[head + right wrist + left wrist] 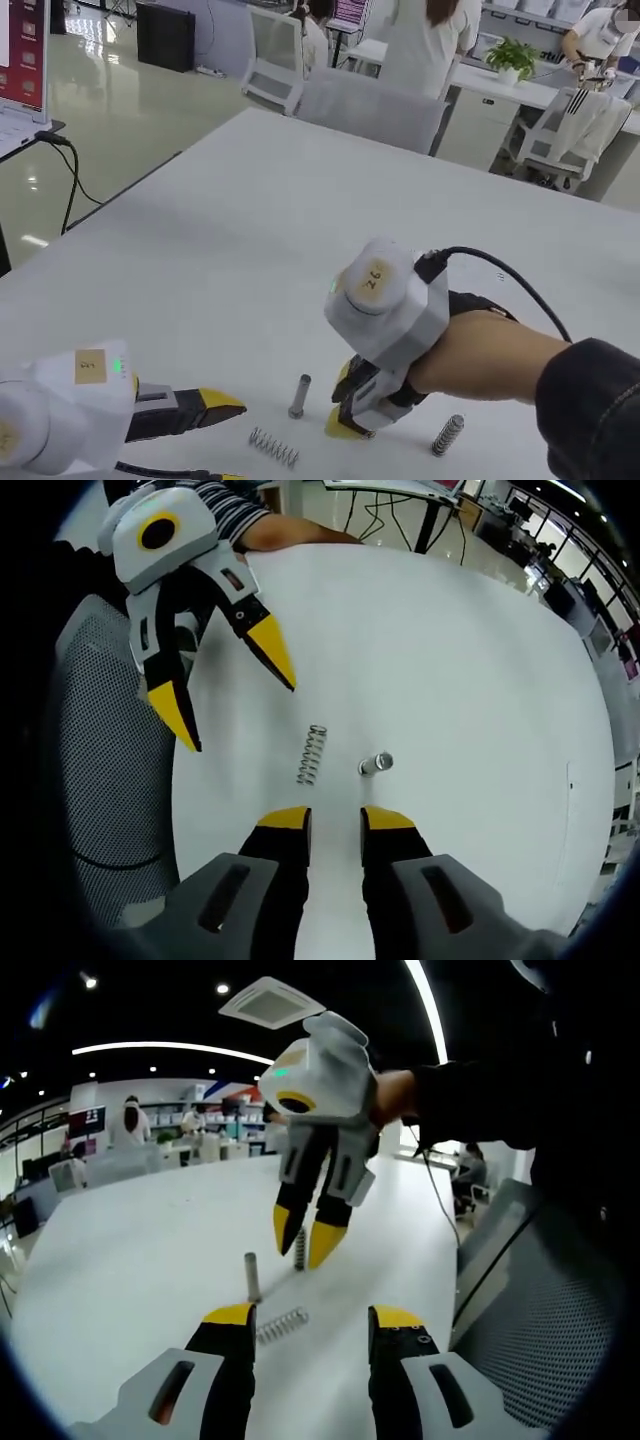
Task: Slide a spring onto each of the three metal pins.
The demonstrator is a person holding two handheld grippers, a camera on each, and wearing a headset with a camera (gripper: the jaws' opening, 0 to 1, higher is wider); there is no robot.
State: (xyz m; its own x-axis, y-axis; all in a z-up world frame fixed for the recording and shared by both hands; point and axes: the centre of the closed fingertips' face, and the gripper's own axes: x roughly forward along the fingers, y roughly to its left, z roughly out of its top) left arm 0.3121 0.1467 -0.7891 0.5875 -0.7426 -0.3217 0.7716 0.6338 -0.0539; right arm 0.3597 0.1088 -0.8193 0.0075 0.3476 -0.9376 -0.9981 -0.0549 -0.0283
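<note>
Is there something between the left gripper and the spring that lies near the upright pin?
Nothing visible stands between them. In the left gripper view the spring lies on the bare table just ahead of the open left gripper. The pin stands beyond the spring, and the right gripper is farther back.

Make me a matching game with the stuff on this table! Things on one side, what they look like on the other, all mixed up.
Things:
1. metal pin
2. spring nearest the pin
3. left gripper
4. table

Looks:
A. white
B. open, holding nothing
C. standing upright
D. lying on its side

Pairs: 1-C, 2-D, 3-B, 4-A
</note>
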